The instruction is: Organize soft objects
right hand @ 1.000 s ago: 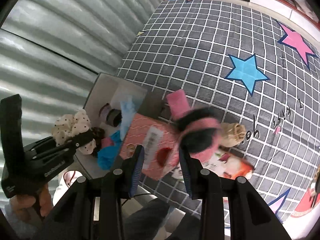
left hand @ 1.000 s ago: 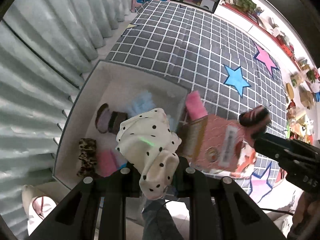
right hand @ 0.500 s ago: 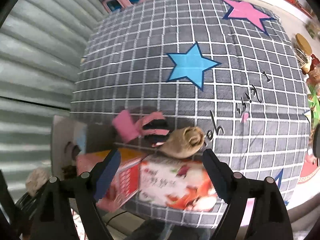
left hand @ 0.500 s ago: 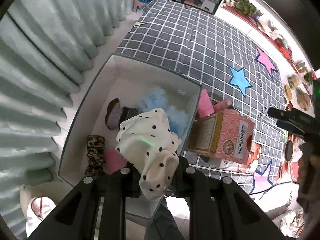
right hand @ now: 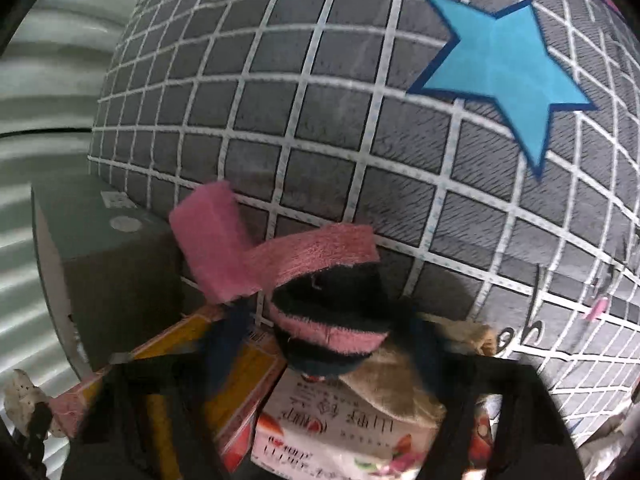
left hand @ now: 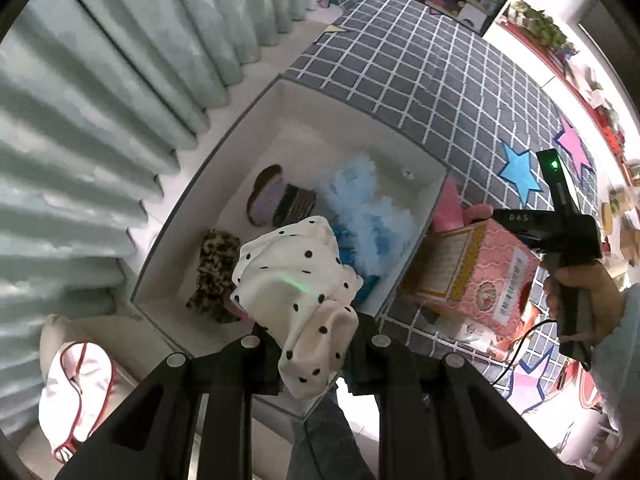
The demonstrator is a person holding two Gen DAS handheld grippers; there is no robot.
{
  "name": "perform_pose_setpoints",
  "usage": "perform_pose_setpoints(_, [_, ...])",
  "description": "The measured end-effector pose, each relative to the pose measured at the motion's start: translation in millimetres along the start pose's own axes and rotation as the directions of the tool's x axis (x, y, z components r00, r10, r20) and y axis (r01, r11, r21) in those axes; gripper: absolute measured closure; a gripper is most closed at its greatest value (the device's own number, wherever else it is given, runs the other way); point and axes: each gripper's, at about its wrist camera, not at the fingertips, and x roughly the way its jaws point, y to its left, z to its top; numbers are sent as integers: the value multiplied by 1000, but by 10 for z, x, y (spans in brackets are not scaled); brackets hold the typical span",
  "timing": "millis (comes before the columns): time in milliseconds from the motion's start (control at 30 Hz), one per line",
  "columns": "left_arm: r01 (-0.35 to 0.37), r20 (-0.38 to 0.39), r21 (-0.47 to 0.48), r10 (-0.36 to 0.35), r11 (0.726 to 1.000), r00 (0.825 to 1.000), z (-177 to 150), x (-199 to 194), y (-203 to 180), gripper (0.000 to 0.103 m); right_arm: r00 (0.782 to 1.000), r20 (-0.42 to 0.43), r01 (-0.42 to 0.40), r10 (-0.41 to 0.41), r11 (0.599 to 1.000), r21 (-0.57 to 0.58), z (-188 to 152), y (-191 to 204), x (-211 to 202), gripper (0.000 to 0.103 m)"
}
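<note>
My left gripper (left hand: 310, 354) is shut on a cream scrunchie with black dots (left hand: 298, 284) and holds it above the near part of an open white box (left hand: 224, 168). In the box lie a fluffy blue item (left hand: 368, 216), a purple and dark scrunchie (left hand: 280, 200) and a leopard-print scrunchie (left hand: 212, 276). My right gripper (right hand: 328, 344) is open, its blurred fingers on either side of a pink and black striped sock (right hand: 332, 320) that lies behind the cartons. A beige sock (right hand: 400, 384) lies beside it. A pink strip (right hand: 212, 240) sticks up at the box's side.
A pink carton (left hand: 476, 276) and a white printed carton (right hand: 344, 440) lie right of the box on the grey checked mat (right hand: 320, 100) with a blue star (right hand: 504, 68). Grey curtains (left hand: 80, 100) hang on the left. A white pouch (left hand: 72, 392) lies below the box.
My right gripper dropped the striped sock behind the cartons, opened, and has now moved down close around it. My left gripper has drifted further over the box, scrunchie still held.
</note>
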Motion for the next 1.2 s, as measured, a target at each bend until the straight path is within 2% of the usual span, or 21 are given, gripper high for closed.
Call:
perform_pose_setpoints(100, [-6,-14,-7,6,1000,1000,4,42,16,81,1000,7,7,-6,999,-35,-52,36,3,72])
perform_pose_setpoints(233, [-2,-18,-1,2,1000,1000,47,80,19,80,997,74,-12,16,999,-53,-153,86,-236,72])
perform_pose_setpoints(433, [18,-9,7,-18,1000,1000,93,119,47,80,978,191,-77,87,995,-58,-394,214,-801,72])
perform_pose_setpoints(633, [46,7,2,-46,999,999,95,130,144,80,954,269,-101,134,986,-131,-562,595,-1273,72])
perform_pose_setpoints(833, [62,23,-13,-61,998,998,84,137,286,80,945,269,-123,186,964,-235,-719,1204,-1442,72])
perform_pose_setpoints(1033, [72,30,-28,-71,997,997,60,188,440,80,954,232,-112,191,942,-316,-833,1750,-1318,72])
perform_pose_setpoints(1200, [83,15,-37,-82,996,996,41,277,551,80,961,213,-97,178,935,-342,-853,2016,-1192,72])
